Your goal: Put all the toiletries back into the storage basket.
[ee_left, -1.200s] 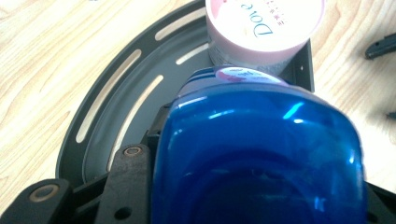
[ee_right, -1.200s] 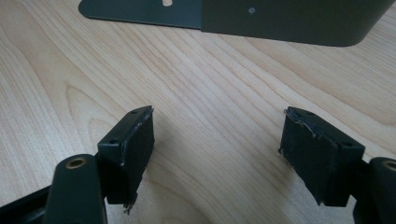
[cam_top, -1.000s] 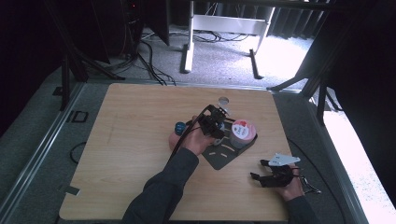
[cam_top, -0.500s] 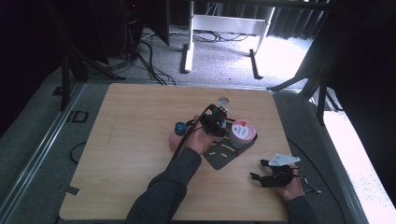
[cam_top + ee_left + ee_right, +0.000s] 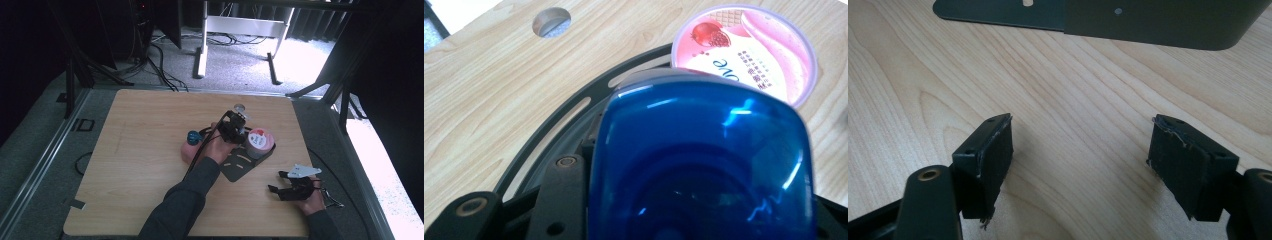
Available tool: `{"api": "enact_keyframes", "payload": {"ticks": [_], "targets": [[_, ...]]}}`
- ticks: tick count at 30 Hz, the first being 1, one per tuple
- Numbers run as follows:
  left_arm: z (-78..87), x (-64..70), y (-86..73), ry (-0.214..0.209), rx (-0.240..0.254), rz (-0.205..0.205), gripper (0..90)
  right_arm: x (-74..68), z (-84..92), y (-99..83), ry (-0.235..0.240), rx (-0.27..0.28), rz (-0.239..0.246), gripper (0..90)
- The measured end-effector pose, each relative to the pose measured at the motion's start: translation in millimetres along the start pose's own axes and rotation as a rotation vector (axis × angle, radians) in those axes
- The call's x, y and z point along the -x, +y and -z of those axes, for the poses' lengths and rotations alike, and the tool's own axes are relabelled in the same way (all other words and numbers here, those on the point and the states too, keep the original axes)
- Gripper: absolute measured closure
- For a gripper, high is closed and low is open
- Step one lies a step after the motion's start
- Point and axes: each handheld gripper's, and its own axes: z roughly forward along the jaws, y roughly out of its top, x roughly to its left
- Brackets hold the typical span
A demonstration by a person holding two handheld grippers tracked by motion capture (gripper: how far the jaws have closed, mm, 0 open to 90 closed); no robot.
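Blue translucent cup [image 5: 704,165] sits clamped between your left gripper [image 5: 232,125] fingers, held over the dark slotted plate [image 5: 240,167] mid-bench, just beside the pink-lidded tub [image 5: 746,50]. Your right gripper [image 5: 1080,160] rests near the bench [image 5: 140,140] edge, fingers wide apart, holding nothing.

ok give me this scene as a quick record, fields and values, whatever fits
surface: wooden table
left gripper: shut on a blue translucent object, above the dark metal plate
right gripper: open, nothing between the jaws, over bare wood near the table's right front
pink-lidded tub: upright, at the plate's far right edge
small teal item: on the table, left of the left hand
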Motion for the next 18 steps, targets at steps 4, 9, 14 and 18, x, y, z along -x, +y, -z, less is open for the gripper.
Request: {"api": "enact_keyframes", "payload": {"ticks": [4,9,14,18], "targets": [[-4.9,-0.4,2.2,0.008,0.016,0.007,55.3,0.1,0.0,0.0,0.0,0.0,0.001,25.4],[-10.7,-1.2,6.0,0.011,0.03,0.014,55.3,0.2,0.0,0.0,0.001,0.0,0.002,25.4],[-14.6,-1.0,7.9,0.015,0.043,0.034,55.4,0.4,0.1,0.0,0.002,-0.002,0.004,25.4],[-16.7,-1.5,10.5,0.016,0.047,0.039,55.4,0.4,0.0,0.0,0.003,-0.001,0.004,25.4]]}}
